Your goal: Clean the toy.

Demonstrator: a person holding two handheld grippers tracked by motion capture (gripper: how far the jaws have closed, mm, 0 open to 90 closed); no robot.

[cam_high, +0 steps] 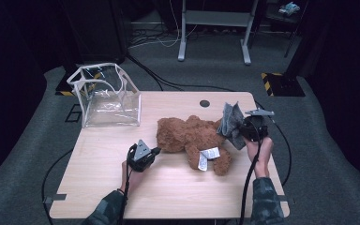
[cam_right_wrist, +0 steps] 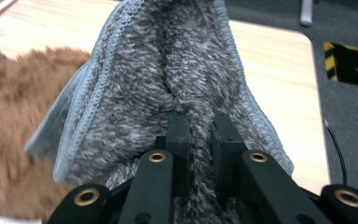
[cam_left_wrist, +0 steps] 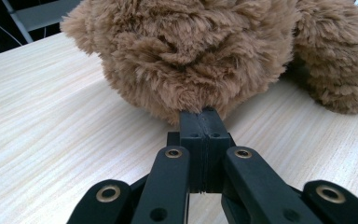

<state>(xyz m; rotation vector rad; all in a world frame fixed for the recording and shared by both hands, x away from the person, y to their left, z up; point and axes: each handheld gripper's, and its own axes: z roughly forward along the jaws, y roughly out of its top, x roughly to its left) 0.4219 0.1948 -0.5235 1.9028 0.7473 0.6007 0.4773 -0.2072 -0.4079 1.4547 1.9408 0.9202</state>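
Grey fleece cloth [cam_right_wrist: 168, 84], stitched edge, bunched and clamped in right tool [cam_right_wrist: 200, 126]. Left tool [cam_left_wrist: 204, 122] closed empty against shaggy brown teddy bear [cam_high: 192, 138] on wood-grain table [cam_high: 103, 154]. Clear plastic bag [cam_high: 105, 96] far left.

The teddy bear [cam_high: 192, 138] is a warm reddish-brown, fluffy all over, with a white tag [cam_high: 208, 156] carrying small dark print. The cloth [cam_right_wrist: 168, 88] is mottled grey, sort of salt-and-pepper, with a pale blue-grey stitched edge. Both tongs, left [cam_left_wrist: 203, 115] and right [cam_right_wrist: 200, 122], are matte black with little brass-coloured rivets. The table [cam_high: 108, 159] is light wood with a fine straight grain. The bag [cam_high: 105, 96] at the back is see-through with white trim. The sleeves [cam_high: 267, 199] are a dark green camo pattern.
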